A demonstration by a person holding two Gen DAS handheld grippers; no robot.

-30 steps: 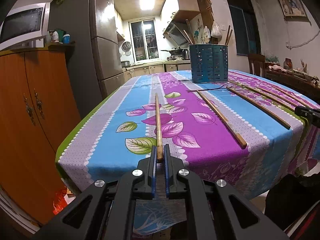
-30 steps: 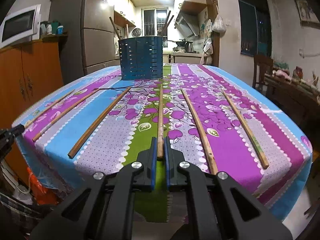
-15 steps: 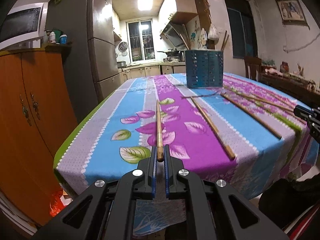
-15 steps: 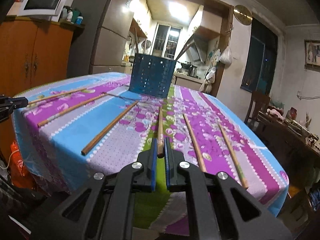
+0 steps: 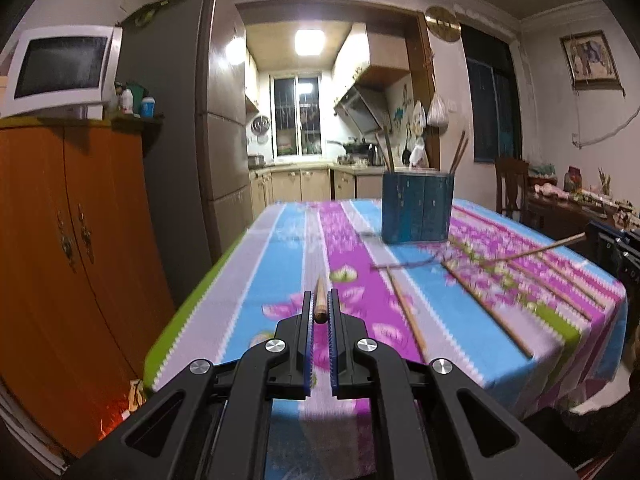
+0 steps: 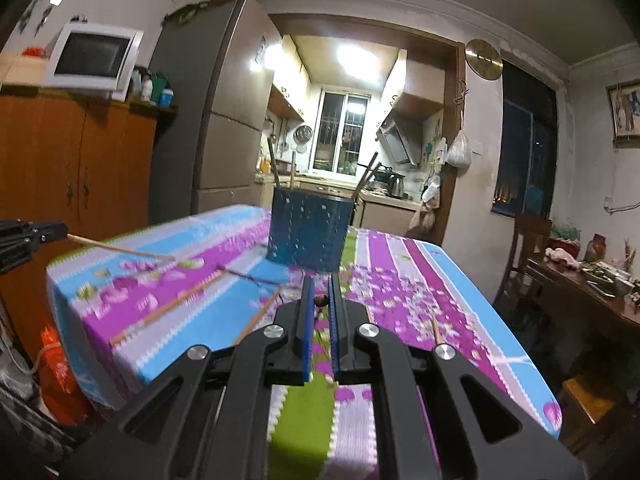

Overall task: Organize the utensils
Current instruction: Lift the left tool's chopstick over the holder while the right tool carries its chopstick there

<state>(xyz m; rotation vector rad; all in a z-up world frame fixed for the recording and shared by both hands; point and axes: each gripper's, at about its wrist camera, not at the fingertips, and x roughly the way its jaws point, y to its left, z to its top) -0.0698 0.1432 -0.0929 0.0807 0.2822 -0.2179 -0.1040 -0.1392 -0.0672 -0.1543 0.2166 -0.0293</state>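
My left gripper (image 5: 320,294) is shut on the near end of a wooden chopstick (image 5: 319,307), held above the striped tablecloth (image 5: 280,240) and pointing ahead. My right gripper (image 6: 320,280) is shut on another chopstick (image 6: 321,301), seen almost end-on. Each gripper shows at the edge of the other's view: the right gripper (image 5: 598,237) with its stick (image 5: 536,250), the left gripper (image 6: 56,232) with its stick (image 6: 120,249). The blue perforated holder (image 5: 416,208) (image 6: 308,236) stands at the far end of the table with a few sticks in it. Several loose chopsticks (image 5: 408,312) (image 6: 168,308) lie on the cloth.
An orange cupboard (image 5: 60,240) with a microwave (image 5: 60,72) on top and a tall fridge (image 5: 192,120) stand left of the table. A wooden chair (image 6: 528,248) and a cluttered side table (image 6: 592,288) are on the right. The kitchen lies behind the holder.
Both grippers have risen, each lifting its chopstick off the cloth. The sticks now hang in the air, and the table sits lower in both views.
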